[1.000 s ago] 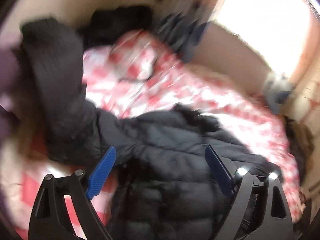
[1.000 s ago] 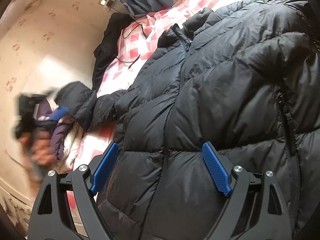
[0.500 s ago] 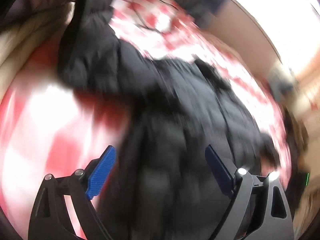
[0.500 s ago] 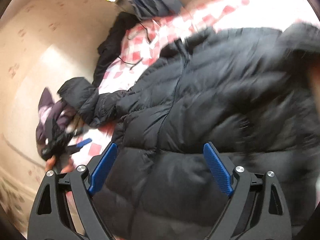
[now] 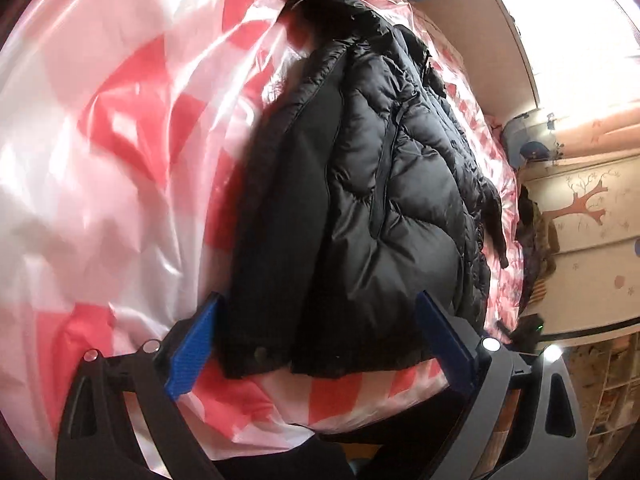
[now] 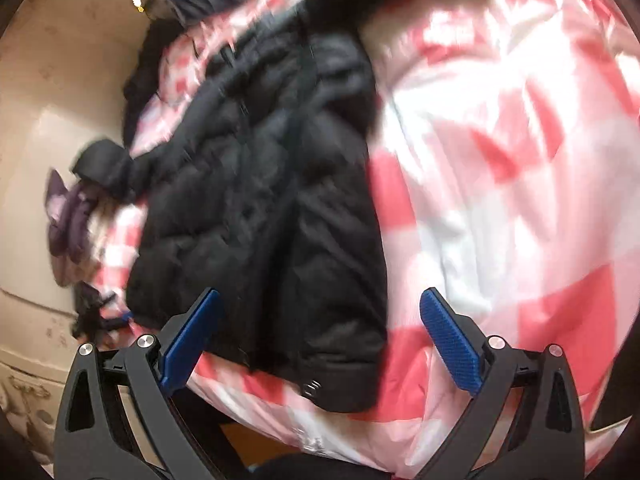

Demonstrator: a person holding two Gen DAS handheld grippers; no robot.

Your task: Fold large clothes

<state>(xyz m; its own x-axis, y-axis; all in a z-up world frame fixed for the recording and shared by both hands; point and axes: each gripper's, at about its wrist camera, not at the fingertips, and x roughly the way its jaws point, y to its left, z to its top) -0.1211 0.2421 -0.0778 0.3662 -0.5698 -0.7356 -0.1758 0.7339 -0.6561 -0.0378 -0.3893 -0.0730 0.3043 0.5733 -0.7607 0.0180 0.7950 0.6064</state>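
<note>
A black puffer jacket (image 5: 360, 200) lies on a bed with a red and white checked cover (image 5: 120, 140), its hem toward me and its collar at the far end. It also shows in the right wrist view (image 6: 260, 200), blurred. My left gripper (image 5: 320, 344) is open and empty just short of the jacket's left hem corner. My right gripper (image 6: 320, 344) is open and empty just short of the hem's right corner, near a snap button (image 6: 311, 387). One sleeve (image 6: 104, 164) hangs off the bed's left side.
A purple garment (image 6: 68, 220) lies beside the bed at the left in the right wrist view. Dark clothes (image 6: 144, 64) sit at the bed's far end by the wall. A wall with a tree decal (image 5: 584, 204) and shelves (image 5: 616, 392) stands to the right.
Both grippers have pulled back from over the jacket to the near edge of the bed by its hem. The jacket now lies narrower, its sides folded in. Both stayed open.
</note>
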